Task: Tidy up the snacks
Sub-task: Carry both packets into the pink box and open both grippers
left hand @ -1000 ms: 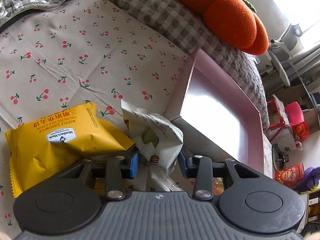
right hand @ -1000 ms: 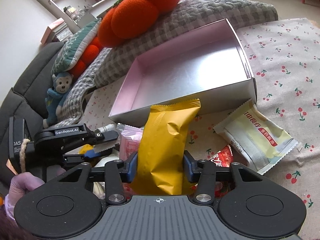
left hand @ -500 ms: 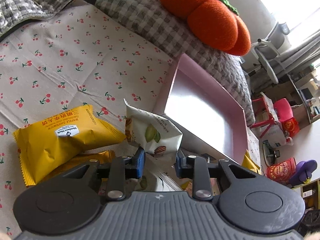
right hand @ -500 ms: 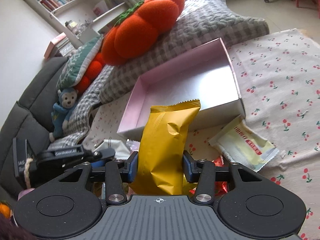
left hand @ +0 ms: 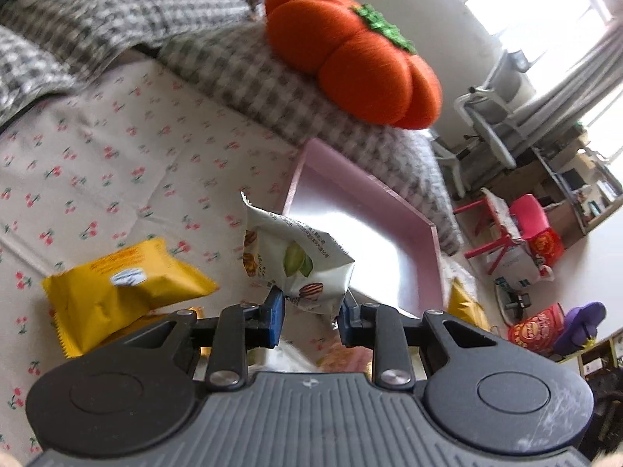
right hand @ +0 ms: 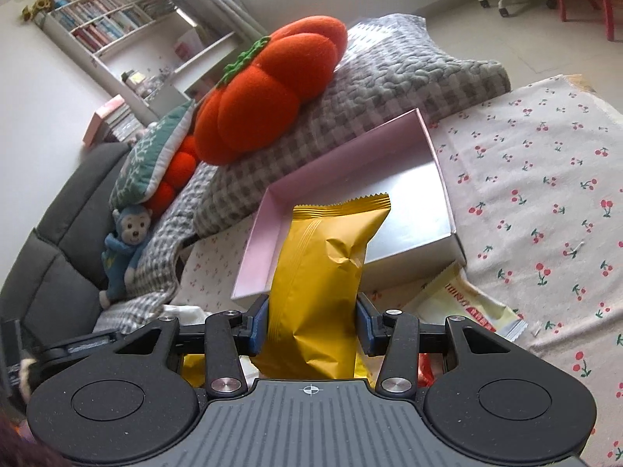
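Now both packets are lifted: left gripper (left hand: 310, 313) jaws clamp nut packet (left hand: 298, 262), right gripper (right hand: 312, 327) jaws clamp yellow packet (right hand: 325, 284), both frame-centre before the empty pink box (right hand: 424, 163); drop-in pending.

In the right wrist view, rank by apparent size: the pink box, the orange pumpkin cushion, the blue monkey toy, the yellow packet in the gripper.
1. pink box
2. orange pumpkin cushion; the yellow packet looks comparable, but it sits nearest the camera, so I leave those two unranked.
3. blue monkey toy, clearly smallest.
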